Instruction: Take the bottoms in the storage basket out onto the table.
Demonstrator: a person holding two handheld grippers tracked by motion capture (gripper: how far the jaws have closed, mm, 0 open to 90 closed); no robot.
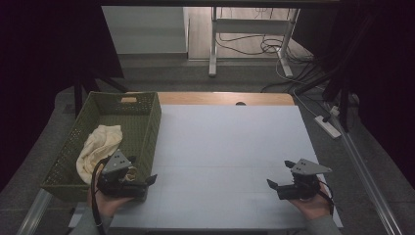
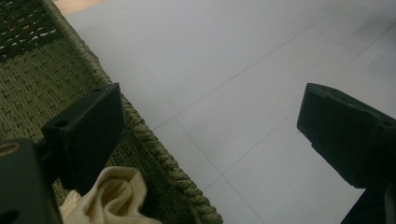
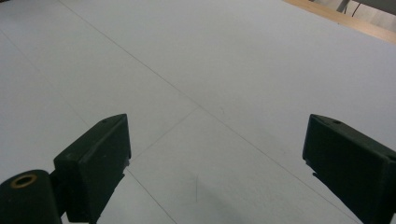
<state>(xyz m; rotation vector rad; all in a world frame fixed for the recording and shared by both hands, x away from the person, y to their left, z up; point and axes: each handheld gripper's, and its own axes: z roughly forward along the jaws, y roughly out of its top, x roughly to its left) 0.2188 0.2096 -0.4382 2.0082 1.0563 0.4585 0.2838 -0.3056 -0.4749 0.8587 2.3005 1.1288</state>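
Observation:
A green woven basket (image 1: 155,122) stands at the table's left side with a cream cloth (image 1: 100,144) crumpled inside it. My left gripper (image 1: 142,172) hovers open at the basket's near right corner. In the left gripper view it (image 2: 215,126) straddles the basket rim (image 2: 156,142): one jaw hangs over the inside, just above the cloth (image 2: 112,196), and the other over the white board. My right gripper (image 1: 280,173) is held open low over the board near its front right, with nothing between its jaws (image 3: 217,154).
A white board (image 1: 230,142) covers the wooden table (image 1: 220,98); thin seam lines cross it. Beyond the table are metal desk legs (image 1: 213,49), loose cables and a power strip (image 1: 329,126) on the floor. Dark curtains flank both sides.

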